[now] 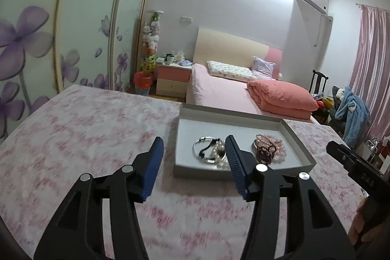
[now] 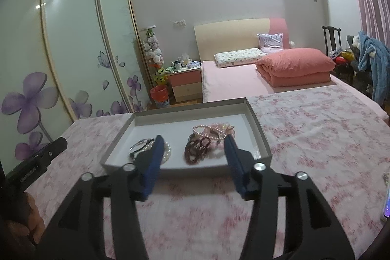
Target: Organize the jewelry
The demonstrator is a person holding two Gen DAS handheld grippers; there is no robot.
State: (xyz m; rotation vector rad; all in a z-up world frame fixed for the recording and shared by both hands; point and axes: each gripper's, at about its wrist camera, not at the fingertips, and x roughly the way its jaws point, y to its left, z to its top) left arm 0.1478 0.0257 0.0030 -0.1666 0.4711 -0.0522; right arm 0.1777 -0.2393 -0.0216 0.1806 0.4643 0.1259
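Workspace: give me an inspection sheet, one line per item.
Surface: floral pink cloth.
Job's things: shallow grey box holds silver bangle with pearl strand in one pile, pink and dark bead bracelets in another, apart.
Clutter: phone at the cloth's edge.
Grippers: left gripper and right gripper open, empty, short of the box.
Cables: nothing seen.
Surroundings: bed, wardrobe.

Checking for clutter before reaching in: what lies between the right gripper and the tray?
Only bare floral cloth. In the right wrist view nothing sits between the right gripper and the tray; its open fingers hold nothing.
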